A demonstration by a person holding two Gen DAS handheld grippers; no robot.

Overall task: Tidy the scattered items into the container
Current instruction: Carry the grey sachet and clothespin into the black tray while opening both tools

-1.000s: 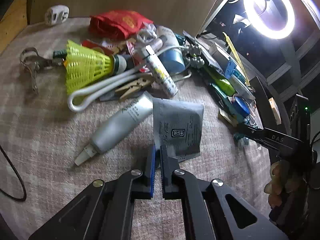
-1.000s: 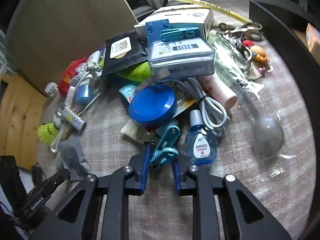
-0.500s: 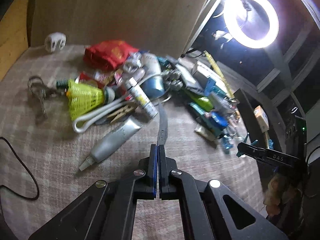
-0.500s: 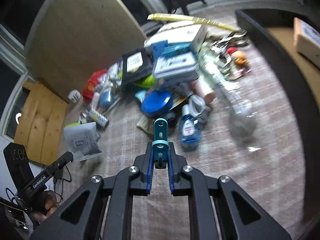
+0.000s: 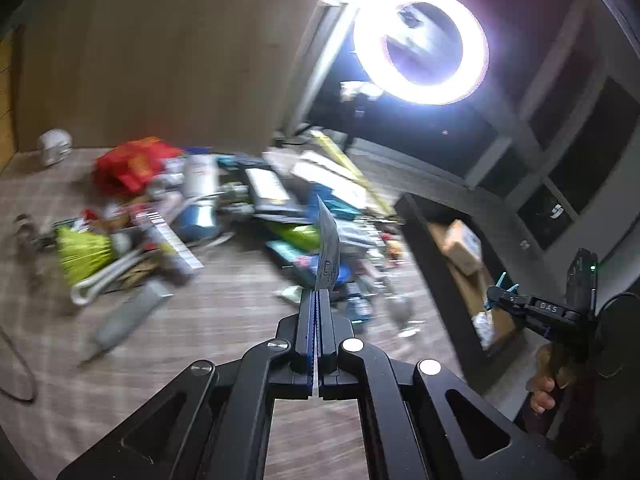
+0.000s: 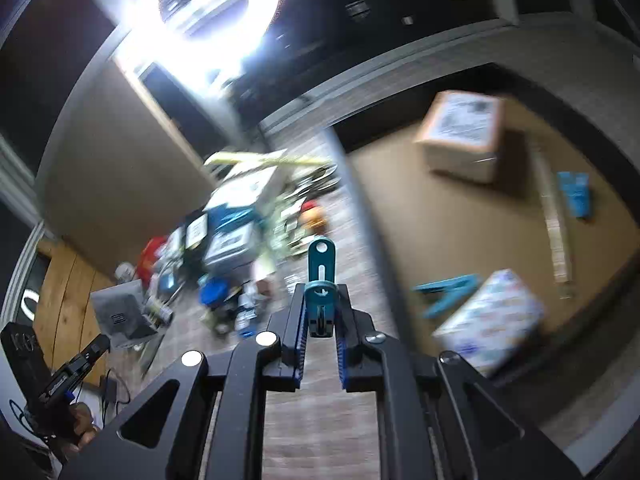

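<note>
My left gripper is shut on a grey sachet, held edge-on above the table; the sachet also shows in the right wrist view. My right gripper is shut on a teal clothes peg, raised beside the dark-walled container with a brown floor. In it lie a brown box, a patterned white box and another teal peg. The right gripper appears in the left wrist view over the container.
A blurred pile of scattered items covers the table: a yellow shuttlecock, a red pouch, a grey tube, a blue tin. A ring light glares above. A black cable lies at the left.
Both grippers have lifted away from the pile and swung right toward the container, the left with the sachet, the right with the teal peg. The views are motion-blurred.
</note>
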